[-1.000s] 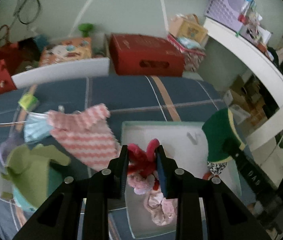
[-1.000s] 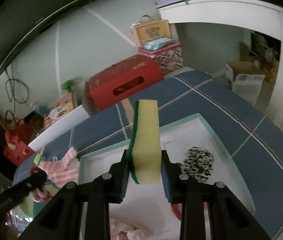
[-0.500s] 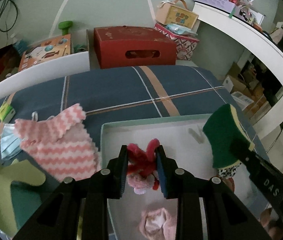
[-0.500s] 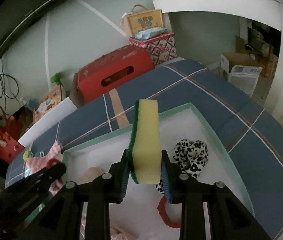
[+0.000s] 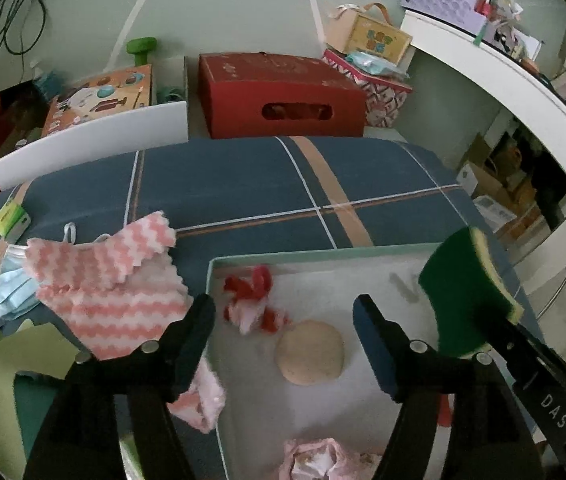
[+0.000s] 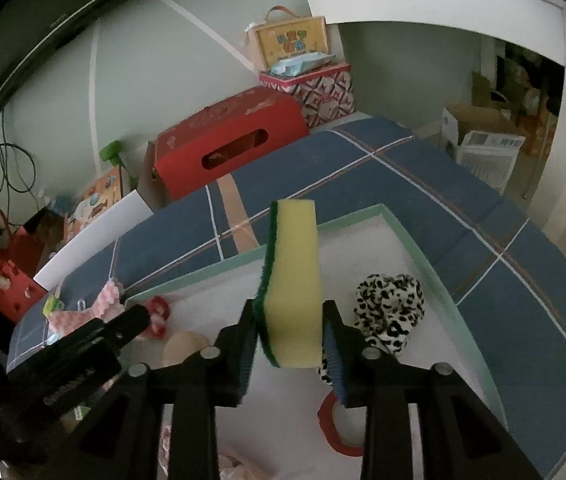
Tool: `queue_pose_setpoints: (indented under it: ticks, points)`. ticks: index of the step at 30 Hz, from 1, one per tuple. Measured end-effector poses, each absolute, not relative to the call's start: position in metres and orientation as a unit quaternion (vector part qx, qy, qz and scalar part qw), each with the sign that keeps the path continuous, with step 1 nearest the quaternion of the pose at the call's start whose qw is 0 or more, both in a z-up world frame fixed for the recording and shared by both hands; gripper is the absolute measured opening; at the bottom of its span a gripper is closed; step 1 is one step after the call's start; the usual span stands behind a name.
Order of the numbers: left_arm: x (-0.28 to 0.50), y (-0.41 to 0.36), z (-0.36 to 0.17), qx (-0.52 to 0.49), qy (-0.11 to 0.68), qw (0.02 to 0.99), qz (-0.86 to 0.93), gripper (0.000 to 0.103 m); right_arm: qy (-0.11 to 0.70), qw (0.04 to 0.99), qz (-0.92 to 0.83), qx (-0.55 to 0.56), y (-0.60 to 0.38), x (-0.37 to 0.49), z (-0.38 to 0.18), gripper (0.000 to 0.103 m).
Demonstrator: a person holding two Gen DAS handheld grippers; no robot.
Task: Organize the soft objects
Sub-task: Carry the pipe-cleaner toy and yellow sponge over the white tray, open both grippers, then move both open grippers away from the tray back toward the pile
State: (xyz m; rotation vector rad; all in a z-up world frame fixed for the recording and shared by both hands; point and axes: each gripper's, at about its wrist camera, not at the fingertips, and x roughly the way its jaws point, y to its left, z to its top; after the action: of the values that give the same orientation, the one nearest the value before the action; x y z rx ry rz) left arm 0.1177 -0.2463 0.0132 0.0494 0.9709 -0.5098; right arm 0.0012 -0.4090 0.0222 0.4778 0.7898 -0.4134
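My left gripper (image 5: 283,308) hangs over the white tray (image 5: 323,250), its jaws opening wide with nothing between them. A red and pink scrunchie (image 5: 253,300) lies loose on the tray floor just beyond the fingertips, next to a beige round puff (image 5: 310,356). My right gripper (image 6: 289,312) has its pads on an upright yellow and green sponge (image 6: 293,280) above the tray (image 6: 415,248), and its jaws are starting to open. A leopard-print scrunchie (image 6: 389,316) and a red ring (image 6: 331,424) lie below it.
A pink and white striped cloth (image 5: 111,284), a light blue face mask (image 5: 11,292) and green felt (image 5: 3,356) lie on the blue plaid cover left of the tray. A red box (image 5: 283,96) stands behind. A white desk (image 5: 523,92) curves along the right.
My left gripper sank toward the tray, then opened wide and let go of the red and pink scrunchie, which now lies in the tray. The right gripper still holds the sponge in place.
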Motion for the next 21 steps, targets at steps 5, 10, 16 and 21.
queue_pose_setpoints:
  ticks: [5,10,16,21]
  points:
    - [0.117,-0.234,0.025,0.009,0.467,0.853,-0.231,0.086,0.371,0.876,-0.206,0.230,-0.410,-0.004,0.029,0.071]
    - [0.118,-0.219,0.029,0.001,0.482,0.852,-0.205,0.092,0.370,0.874,-0.230,0.216,-0.410,-0.007,0.032,0.100]
    - [0.123,-0.193,0.025,-0.025,0.502,0.848,-0.168,0.092,0.385,0.867,-0.247,0.200,-0.412,-0.007,0.029,0.103]
    - [0.119,-0.177,0.026,-0.035,0.510,0.846,-0.152,0.092,0.392,0.865,-0.244,0.197,-0.411,-0.006,0.026,0.103]
